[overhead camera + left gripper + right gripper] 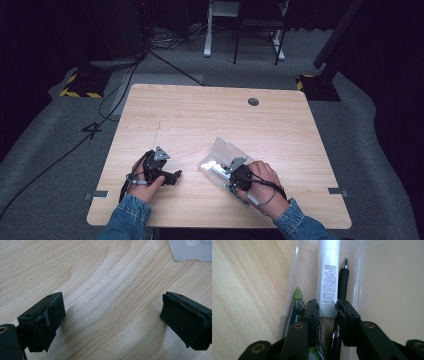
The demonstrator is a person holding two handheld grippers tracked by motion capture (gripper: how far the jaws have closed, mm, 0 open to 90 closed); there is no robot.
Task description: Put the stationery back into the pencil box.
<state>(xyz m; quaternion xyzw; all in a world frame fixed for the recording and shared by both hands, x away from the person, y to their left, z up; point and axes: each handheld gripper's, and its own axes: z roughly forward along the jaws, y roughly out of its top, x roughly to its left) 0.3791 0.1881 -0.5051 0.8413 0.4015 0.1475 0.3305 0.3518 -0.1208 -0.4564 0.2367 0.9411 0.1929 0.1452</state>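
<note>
Right gripper (326,307): clamped on white tube (328,277) inside clear case (372,277) on desk (200,115).
Left gripper (110,320): jaws wide, empty, above bare desk.
Done: tube grasped.
Left: lifting tube out; pens (343,280) remaining.

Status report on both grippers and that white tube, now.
Left gripper open over bare table. Right gripper straddles white tube in clear case; squeeze unconfirmed. Black pen and green pen crowd alongside.
</note>
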